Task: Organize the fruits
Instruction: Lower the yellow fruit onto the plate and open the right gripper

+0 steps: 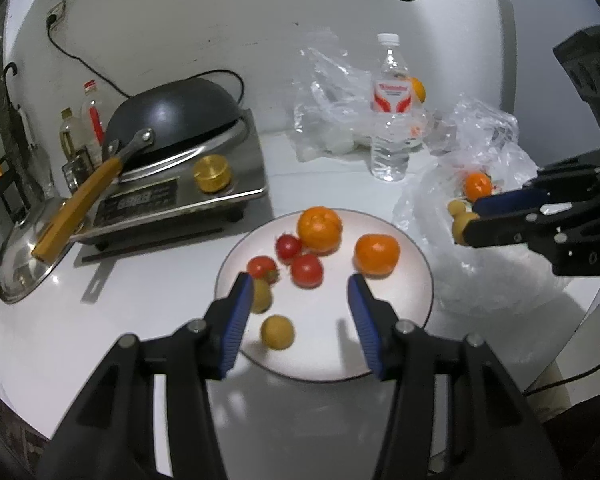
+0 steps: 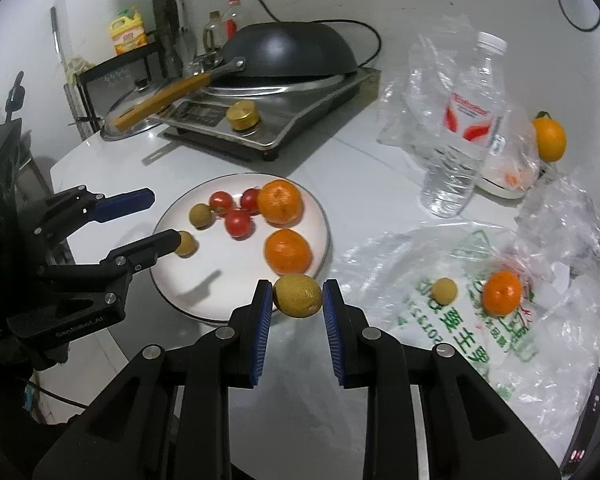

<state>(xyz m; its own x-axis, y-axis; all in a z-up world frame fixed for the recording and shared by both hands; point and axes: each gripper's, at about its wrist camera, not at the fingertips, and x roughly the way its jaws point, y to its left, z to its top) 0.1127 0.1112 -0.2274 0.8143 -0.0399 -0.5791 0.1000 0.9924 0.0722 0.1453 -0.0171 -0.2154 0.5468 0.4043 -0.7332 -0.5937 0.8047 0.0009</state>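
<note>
Nearest us, our right gripper (image 2: 296, 300) is clamped on a small yellow-brown fruit (image 2: 297, 294), its blue pads pressing both sides, held just over the near rim of the white plate (image 2: 188, 300). Our left gripper (image 1: 300, 296) hangs over that plate with its jaws apart and nothing between them. On the plate lie two more yellow-brown fruits (image 1: 277, 332), three red tomatoes (image 1: 307, 271) and two oranges (image 1: 376, 253), the farther orange touching the tomatoes. To the right, a printed plastic bag (image 2: 460, 320) is spread on the white surface (image 2: 360, 184), with another small fruit (image 2: 444, 290) and an orange (image 2: 501, 293) lying in it. Beyond stand a water bottle (image 2: 466, 128) among clear bags and a further orange (image 2: 549, 140). Farthest back, a dark wok (image 2: 288, 54) sits upturned on a steel cooker (image 2: 284, 120) with a brass knob (image 2: 242, 115).
</note>
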